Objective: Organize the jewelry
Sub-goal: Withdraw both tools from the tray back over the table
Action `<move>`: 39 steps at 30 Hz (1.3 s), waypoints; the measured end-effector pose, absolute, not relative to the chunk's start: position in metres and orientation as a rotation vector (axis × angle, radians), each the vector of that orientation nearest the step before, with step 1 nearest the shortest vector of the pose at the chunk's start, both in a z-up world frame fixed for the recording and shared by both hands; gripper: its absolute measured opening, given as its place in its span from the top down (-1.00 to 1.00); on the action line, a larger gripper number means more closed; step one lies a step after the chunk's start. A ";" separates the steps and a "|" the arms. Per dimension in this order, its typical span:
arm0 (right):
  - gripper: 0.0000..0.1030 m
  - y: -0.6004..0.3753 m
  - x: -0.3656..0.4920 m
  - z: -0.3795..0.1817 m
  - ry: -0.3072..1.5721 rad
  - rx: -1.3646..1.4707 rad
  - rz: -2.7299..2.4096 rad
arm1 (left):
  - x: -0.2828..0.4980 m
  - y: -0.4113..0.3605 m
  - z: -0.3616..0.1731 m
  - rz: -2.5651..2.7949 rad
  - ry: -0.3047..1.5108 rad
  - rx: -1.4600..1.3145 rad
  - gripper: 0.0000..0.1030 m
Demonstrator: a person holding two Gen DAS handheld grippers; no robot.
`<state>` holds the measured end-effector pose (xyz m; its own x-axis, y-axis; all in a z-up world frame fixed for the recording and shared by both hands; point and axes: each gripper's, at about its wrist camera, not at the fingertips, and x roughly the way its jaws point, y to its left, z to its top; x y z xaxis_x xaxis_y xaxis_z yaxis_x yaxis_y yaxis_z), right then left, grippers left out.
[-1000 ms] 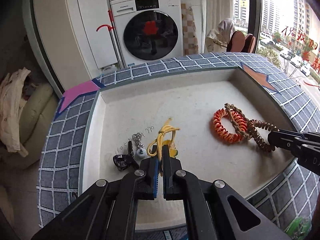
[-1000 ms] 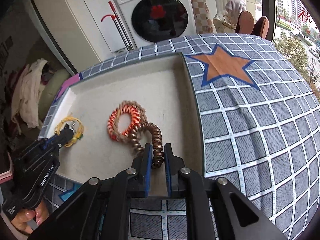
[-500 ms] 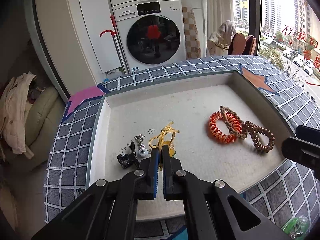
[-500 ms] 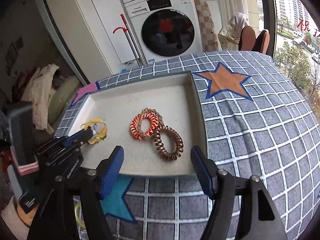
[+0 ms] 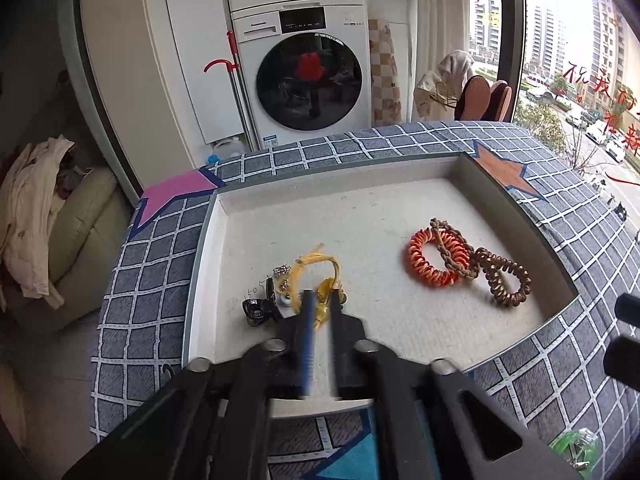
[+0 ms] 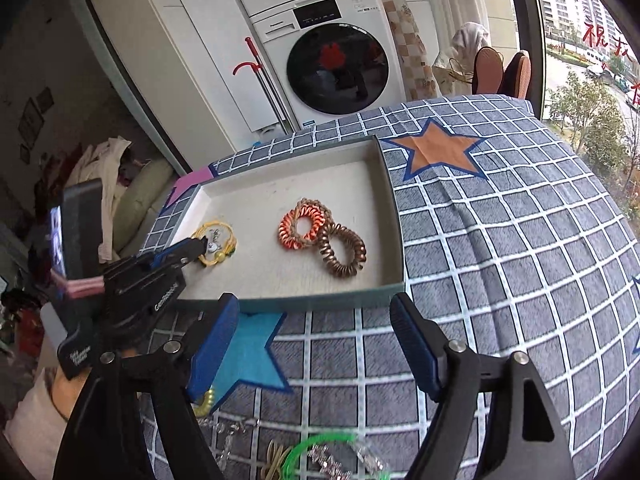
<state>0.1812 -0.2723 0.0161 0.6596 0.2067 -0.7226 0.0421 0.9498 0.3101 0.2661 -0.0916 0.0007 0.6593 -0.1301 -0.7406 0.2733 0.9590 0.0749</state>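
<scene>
Let go of the brown coil ring (image 6: pixel 338 271) with the right claw (image 6: pixel 315 300) and pulled that claw back and up, off the tray (image 6: pixel 394 216) and over the checked bench (image 6: pixel 520 260). Now holding that claw wide apart, with nothing between its blue pads (image 6: pixel 212 340). Seeing the brown coil ring straight ahead of it, lying flat inside the tray near the front wall, touching the orange coil ring (image 6: pixel 286 236) just behind it. Seeing a braided band (image 6: pixel 310 204) draped over the orange one. Keeping the left claw (image 5: pixel 320 300) in about the same spot, down low in the tray, to the left of the right claw. Just been opening the left claw too: shut tight a second ago, now a small gap between its blurry fingers (image 5: pixel 308 320). Can see the yellow cord bracelet (image 5: pixel 316 258) right at the tips, partly in that gap, resting on the tray floor; cannot tell if still touching a pad. Just left of the left claw's tips, seeing a black clip (image 5: pixel 256 310) and a small silver charm (image 5: pixel 282 270), close to the yellow bracelet. Well off to the right of the left claw, the two coil rings. Under the right claw, close to its handles, seeing a green ring (image 6: pixel 320 440) and some shiny chain bits (image 6: pixel 340 456) on the bench, outside the tray.
</scene>
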 end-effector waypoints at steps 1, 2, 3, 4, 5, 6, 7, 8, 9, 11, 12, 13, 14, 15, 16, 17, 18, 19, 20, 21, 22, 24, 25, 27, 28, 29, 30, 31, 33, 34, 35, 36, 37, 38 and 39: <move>-0.58 -0.272 0.179 0.017 0.848 0.315 0.098 | 0.265 -0.091 0.002 -0.228 0.823 0.183 -1.00; -0.59 -0.271 0.177 0.017 0.848 0.316 0.100 | 0.261 -0.089 0.007 -0.210 0.780 0.173 -1.00; -0.59 -0.270 0.174 0.019 0.846 0.317 0.103 | 0.259 -0.090 0.010 -0.210 0.758 0.174 -1.00; -0.59 -0.270 0.171 0.020 0.843 0.317 0.105 | 0.258 -0.090 0.012 -0.217 0.757 0.175 -1.00; -0.59 -0.270 0.170 0.020 0.842 0.317 0.105 | 0.257 -0.090 0.015 -0.224 0.757 0.168 -1.00; -0.60 -0.269 0.168 0.021 0.841 0.317 0.104 | 0.255 -0.089 0.018 -0.218 0.750 0.165 -1.00; -0.63 -0.269 0.165 0.021 0.841 0.318 0.103 | 0.252 -0.087 0.020 -0.210 0.743 0.165 -1.00; -0.64 -0.269 0.162 0.022 0.839 0.321 0.106 | 0.248 -0.086 0.023 -0.201 0.730 0.165 -1.00; -0.66 -0.268 0.159 0.022 0.836 0.323 0.107 | 0.245 -0.084 0.024 -0.200 0.723 0.164 -1.00; -0.69 -0.267 0.153 0.022 0.830 0.320 0.107 | 0.235 -0.080 0.028 -0.204 0.710 0.167 -1.00; -0.69 -0.267 0.148 0.022 0.827 0.318 0.109 | 0.230 -0.077 0.028 -0.209 0.710 0.165 -1.00; -0.71 -0.267 0.145 0.022 0.824 0.319 0.109 | 0.226 -0.076 0.028 -0.214 0.713 0.162 -1.00; -0.71 -0.267 0.141 0.022 0.818 0.321 0.109 | 0.220 -0.073 0.028 -0.218 0.719 0.157 -1.00; -0.71 -0.267 0.135 0.022 0.811 0.325 0.106 | 0.214 -0.070 0.027 -0.218 0.724 0.154 -1.00; -0.71 -0.267 0.132 0.022 0.806 0.327 0.105 | 0.207 -0.066 0.025 -0.233 0.736 0.153 -1.00; -0.71 -0.267 0.128 0.022 0.798 0.330 0.104 | 0.202 -0.064 0.024 -0.238 0.746 0.151 -1.00; -0.71 -0.268 0.125 0.022 0.792 0.333 0.103 | 0.195 -0.061 0.023 -0.238 0.752 0.147 -1.00; -0.72 -0.268 0.122 0.022 0.783 0.339 0.104 | 0.191 -0.059 0.022 -0.240 0.757 0.143 -1.00; -0.73 -0.268 0.118 0.022 0.773 0.343 0.103 | 0.183 -0.056 0.019 -0.252 0.771 0.135 -1.00; -0.81 -0.268 0.114 0.023 0.763 0.344 0.100 | 0.179 -0.054 0.018 -0.258 0.780 0.132 -1.00; -0.99 -0.268 0.111 0.024 0.760 0.343 0.097 | 0.173 -0.053 0.017 -0.263 0.789 0.130 -1.00; -1.00 -0.266 0.106 0.025 0.749 0.343 0.096 | 0.162 -0.049 0.015 -0.262 0.794 0.127 -1.00; -1.00 -0.265 0.104 0.025 0.749 0.342 0.097 | 0.155 -0.046 0.014 -0.260 0.795 0.122 -1.00; -1.00 -0.264 0.100 0.023 0.756 0.343 0.102 | 0.146 -0.042 0.013 -0.259 0.797 0.108 -1.00; -1.00 -0.263 0.099 0.022 0.769 0.343 0.106 | 0.142 -0.039 0.012 -0.257 0.800 0.102 -1.00; -1.00 -0.262 0.097 0.021 0.784 0.340 0.106 | 0.140 -0.038 0.012 -0.255 0.803 0.098 -1.00; -1.00 -0.261 0.096 0.019 0.803 0.332 0.101 | 0.138 -0.035 0.010 -0.252 0.807 0.095 -1.00; -1.00 -0.260 0.094 0.018 0.813 0.324 0.099 | 0.136 -0.033 0.009 -0.249 0.811 0.092 -1.00; -1.00 -0.261 0.089 0.016 0.829 0.317 0.102 | 0.131 -0.030 0.005 -0.241 0.819 0.092 -1.00; -1.00 -0.262 0.086 0.016 0.835 0.317 0.100 | 0.127 -0.028 0.002 -0.233 0.825 0.096 -1.00; -1.00 -0.264 0.083 0.014 0.842 0.319 0.098 | 0.125 -0.025 0.000 -0.226 0.831 0.097 -1.00; -1.00 -0.266 0.079 0.011 0.852 0.327 0.096 | 0.125 -0.023 -0.002 -0.220 0.837 0.096 -1.00; -1.00 -0.268 0.076 0.008 0.860 0.332 0.094 | 0.123 -0.020 -0.004 -0.214 0.843 0.093 -1.00; -1.00 -0.269 0.074 0.007 0.866 0.334 0.091 | 0.121 -0.016 -0.007 -0.204 0.854 0.086 -1.00; -1.00 -0.271 0.071 0.003 0.877 0.335 0.085 | 0.120 -0.013 -0.009 -0.199 0.860 0.081 -1.00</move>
<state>0.0706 -0.2706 0.0034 0.6395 0.2094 -0.7398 0.0636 0.9445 0.3223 0.1195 -0.0134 -0.0094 0.6353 -0.1415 -0.7592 0.2067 0.9784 -0.0094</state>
